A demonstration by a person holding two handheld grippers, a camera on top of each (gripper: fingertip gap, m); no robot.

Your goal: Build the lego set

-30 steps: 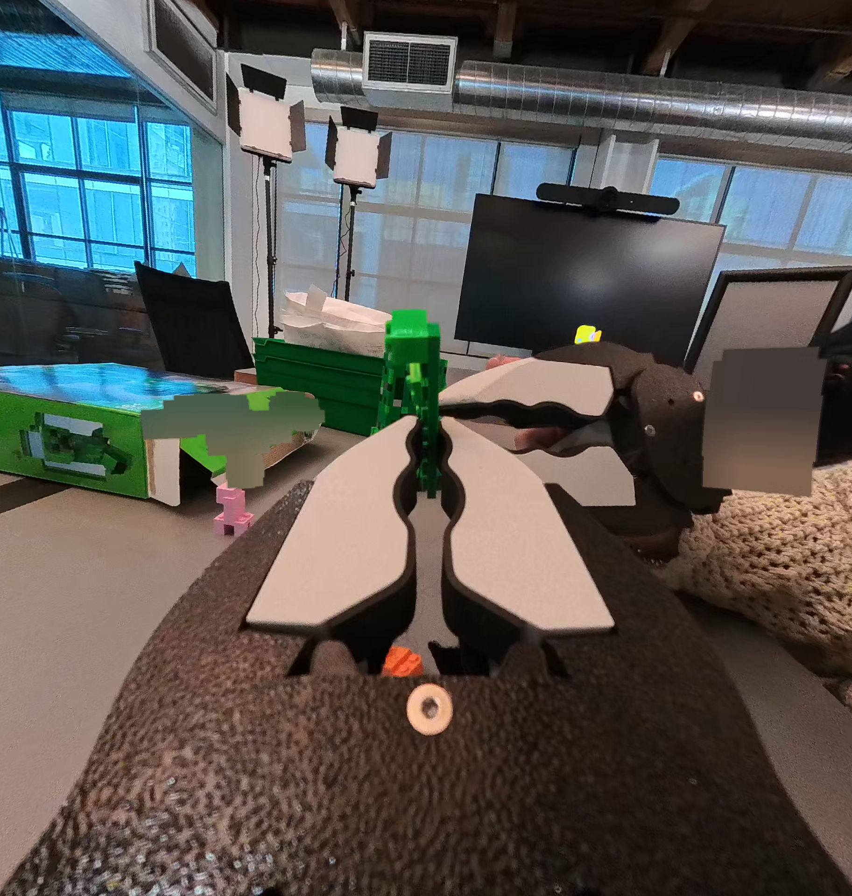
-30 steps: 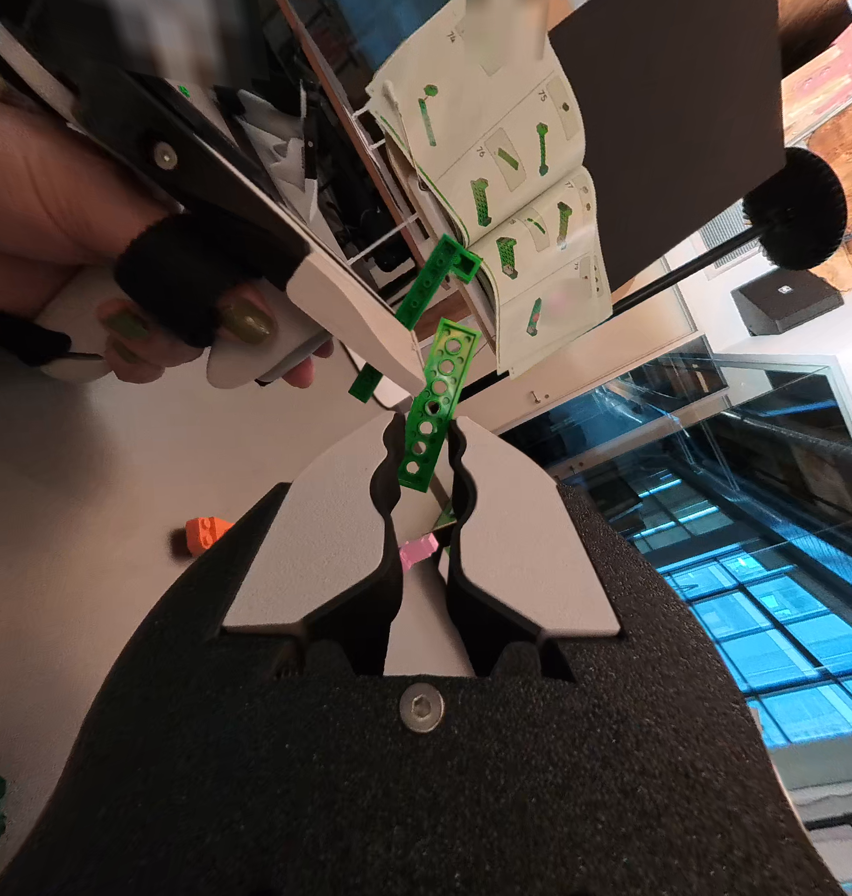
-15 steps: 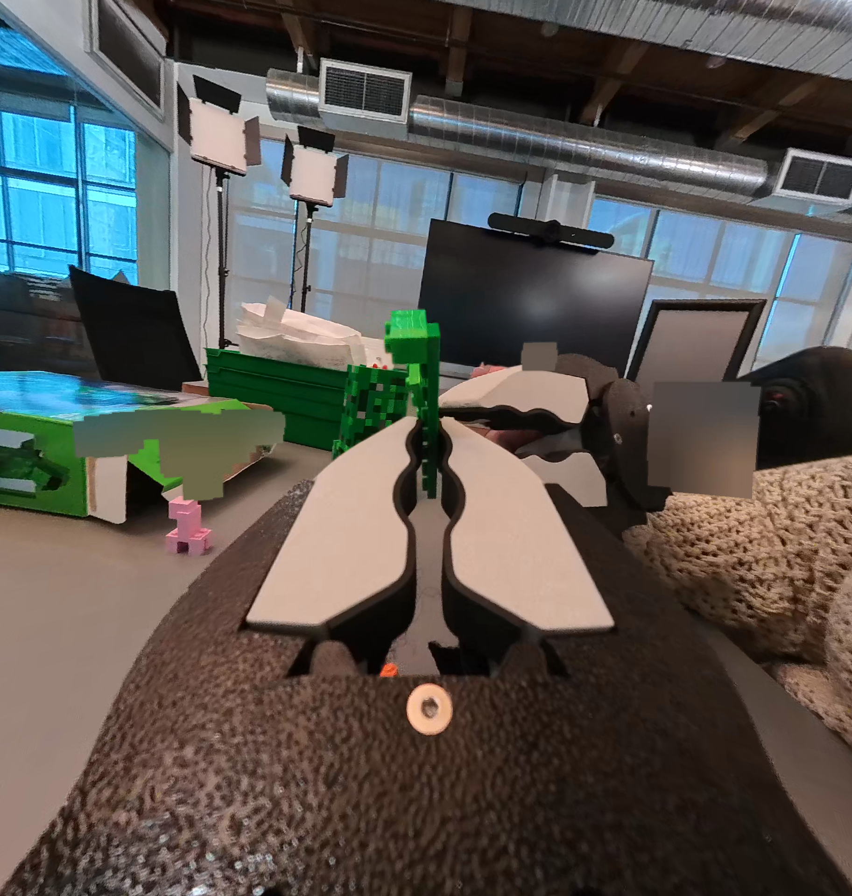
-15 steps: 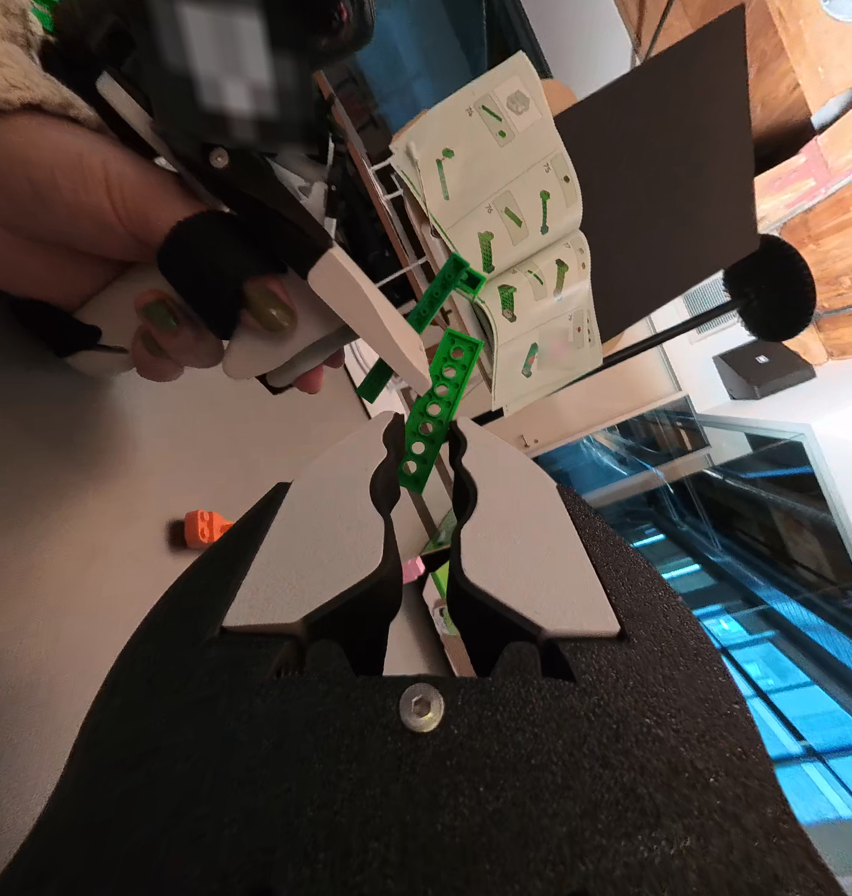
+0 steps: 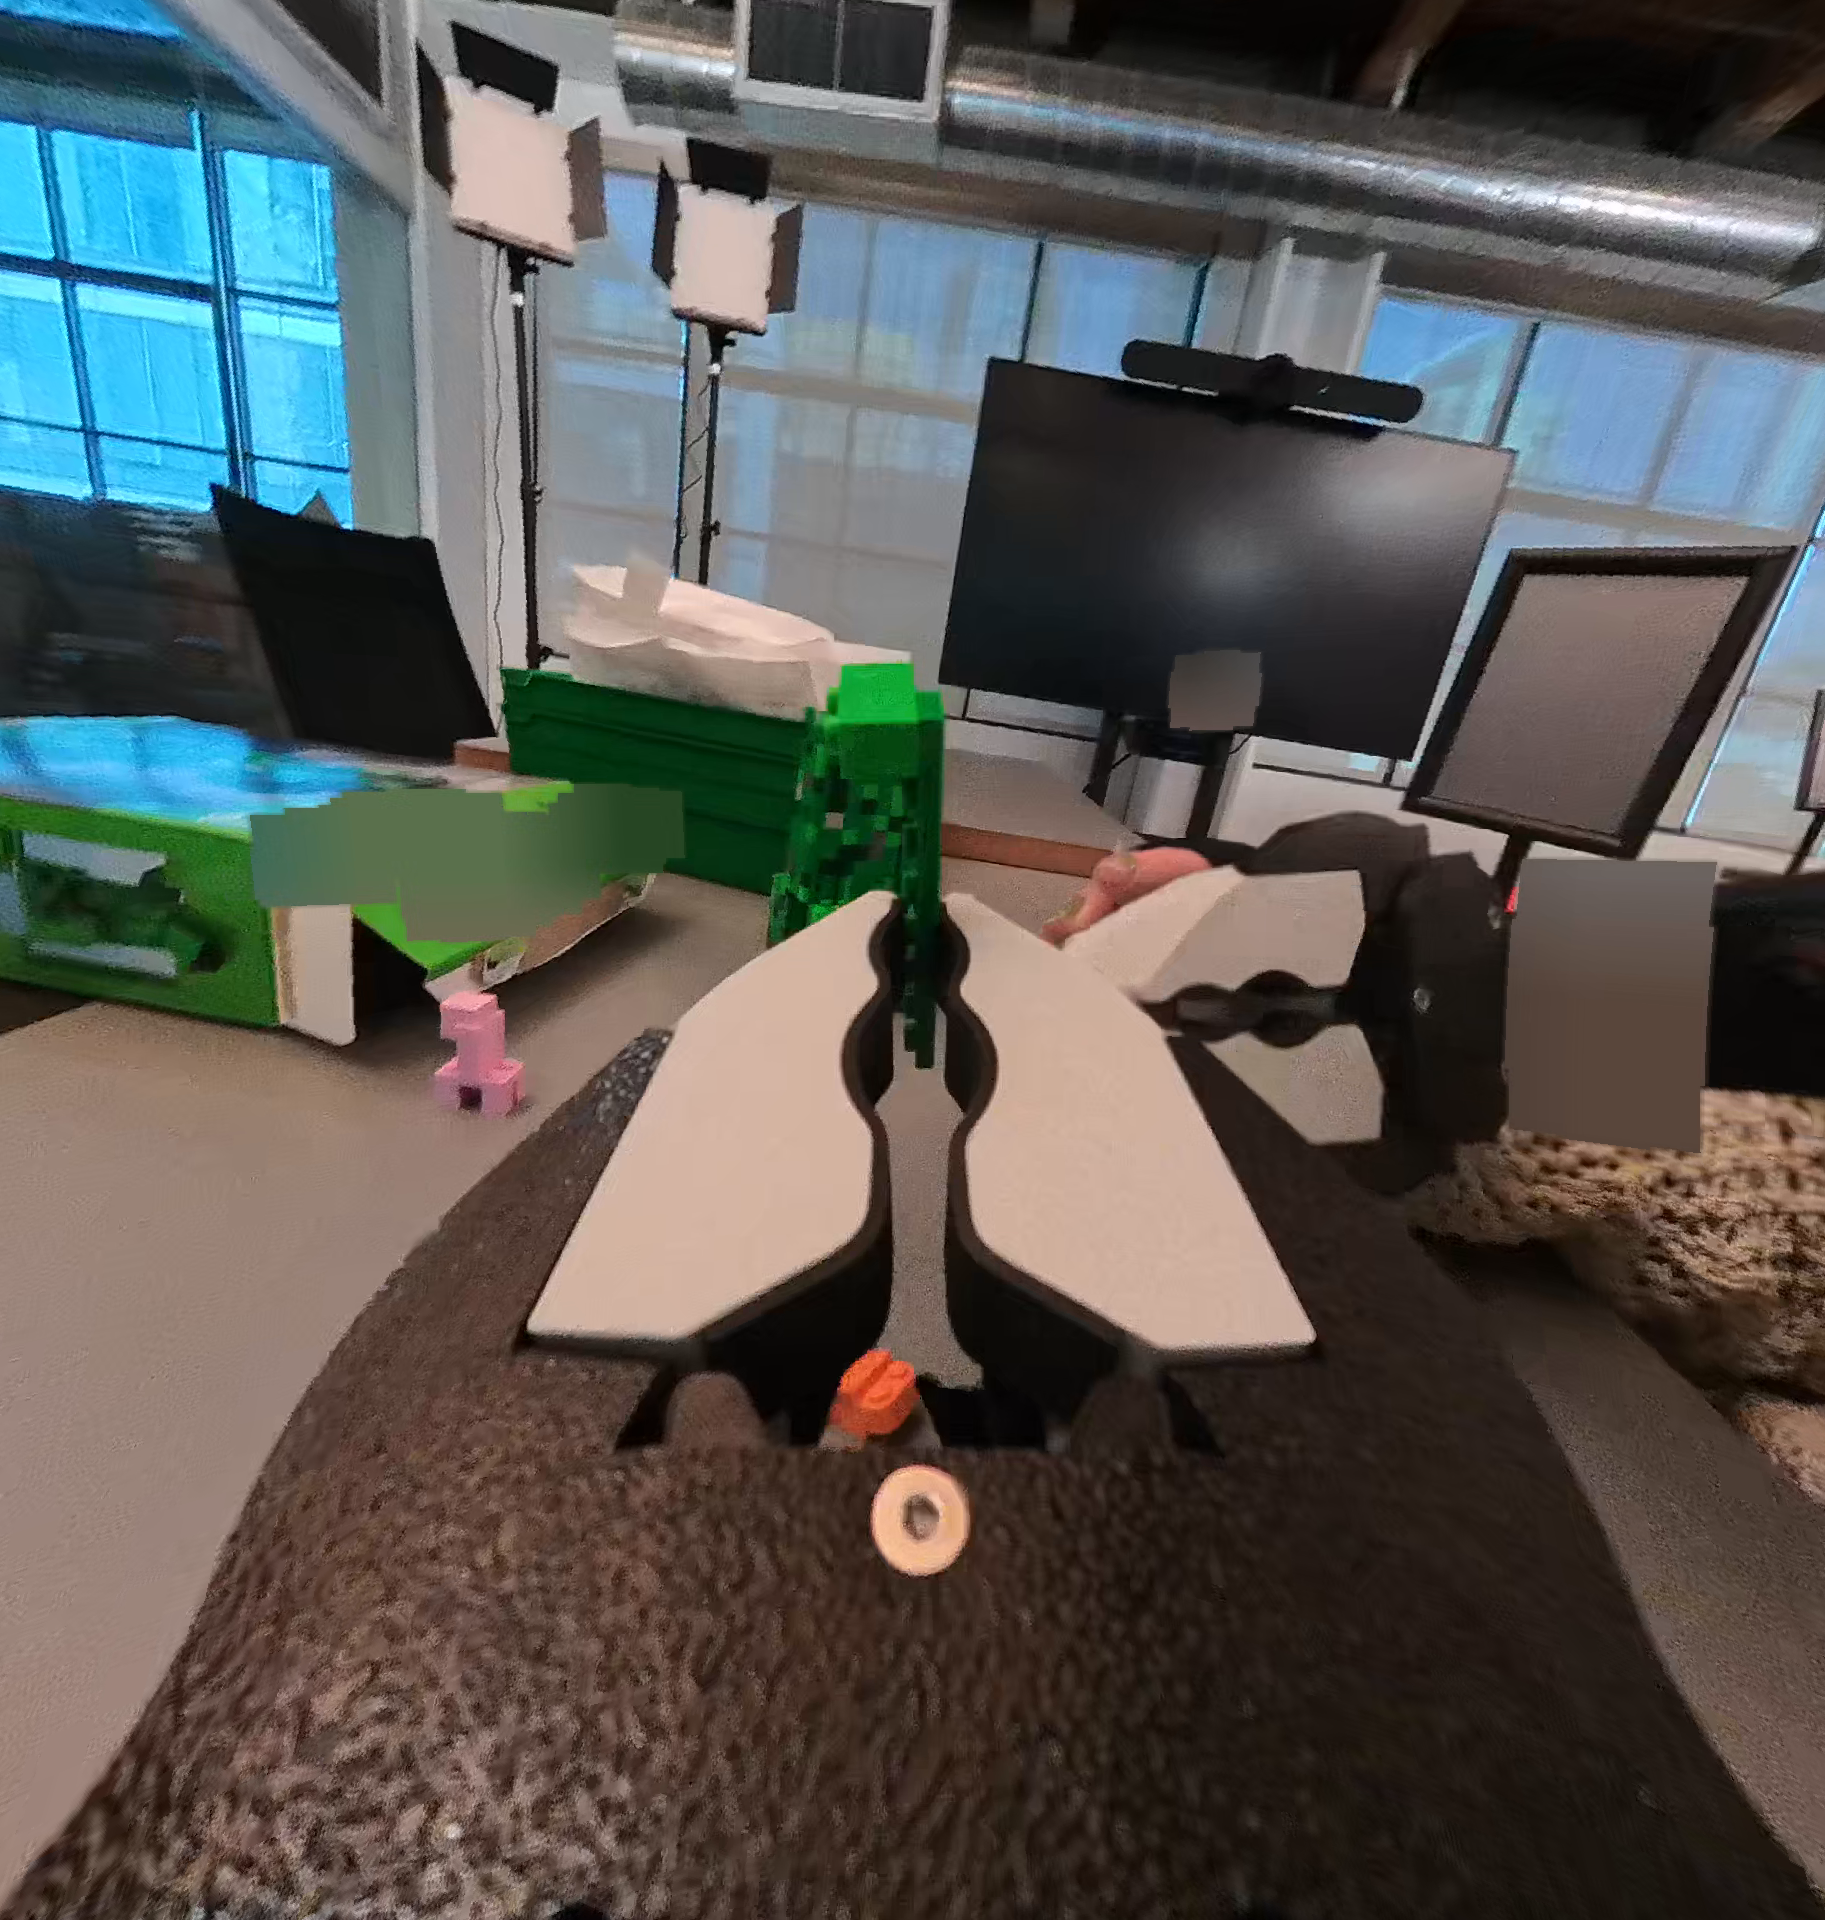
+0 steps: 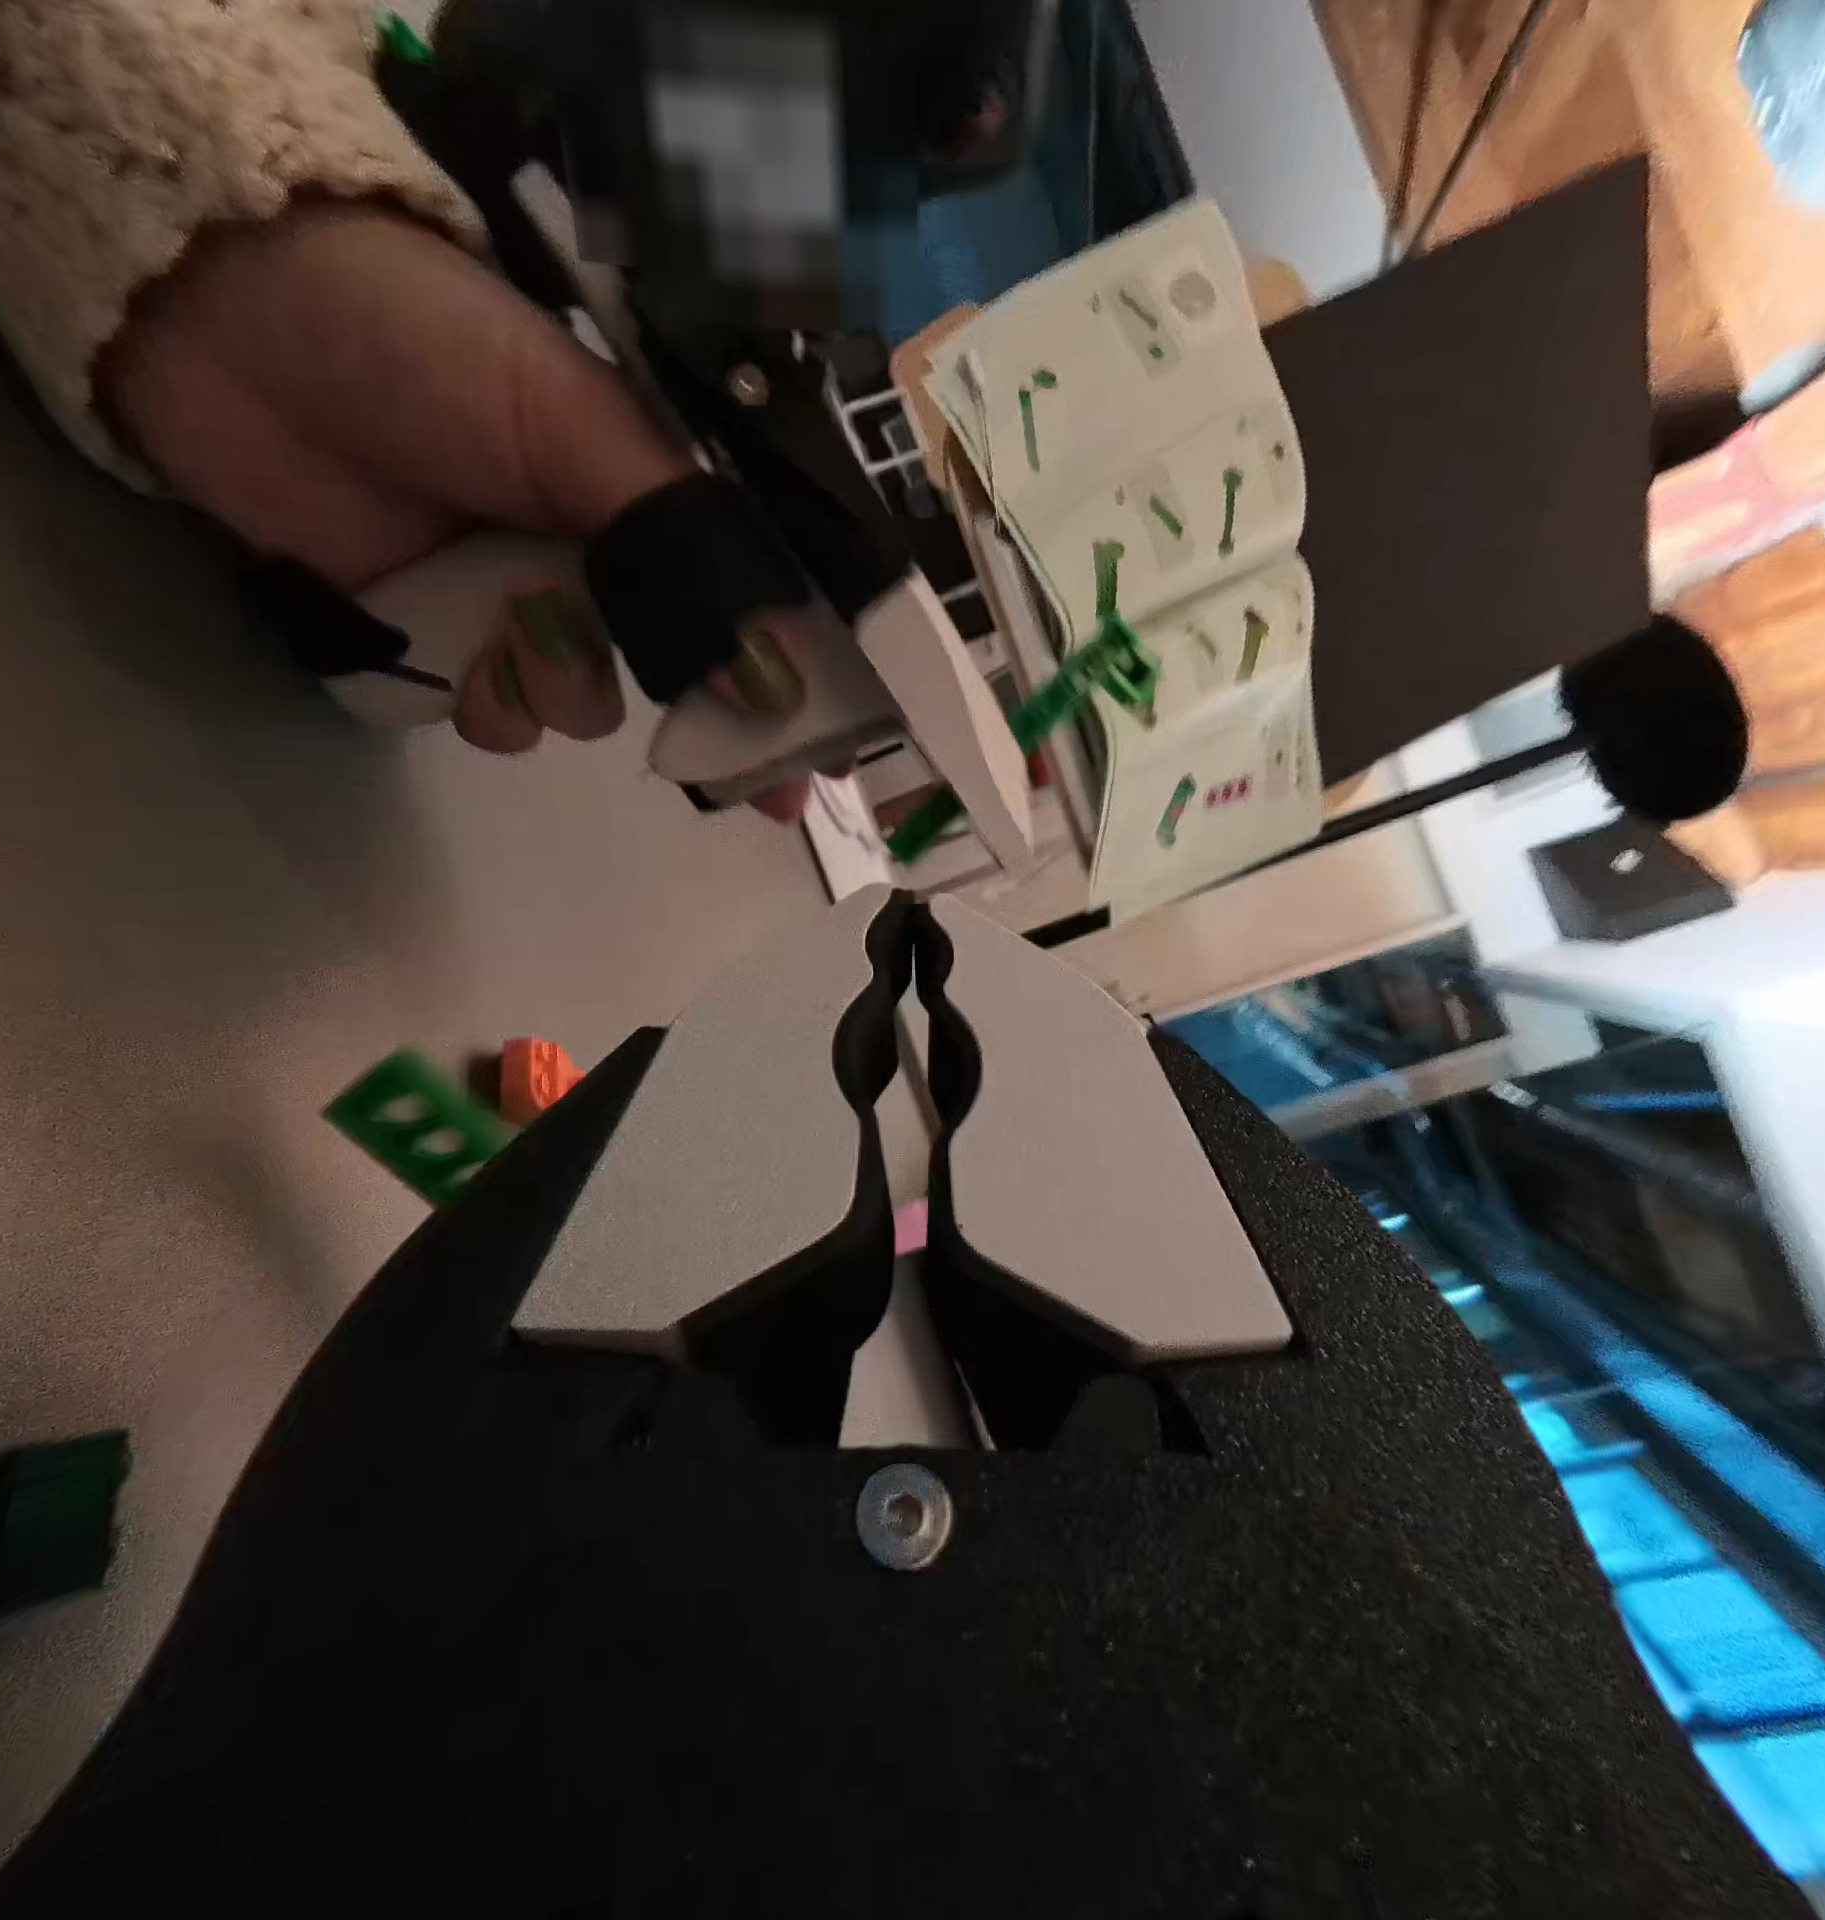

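Listing from largest to smallest, we start with the grey table, then the green set box at its far left, and the open instruction booklet propped behind the work.

Left gripper: we keep its jaws clamped on a long green lego strip, held upright just off the table. We judge the strip light, stiff and slick, best pinched across its flat faces near the middle, since its thin end could flex or pop loose under a press.

Right gripper: jaws together, nothing between them.

Green holed plate: flat on the table, beside the right gripper's body. Light and rigid; we would take it by its long edges.

Pink lego figure: standing near the box.

Orange brick: touching the holed plate.
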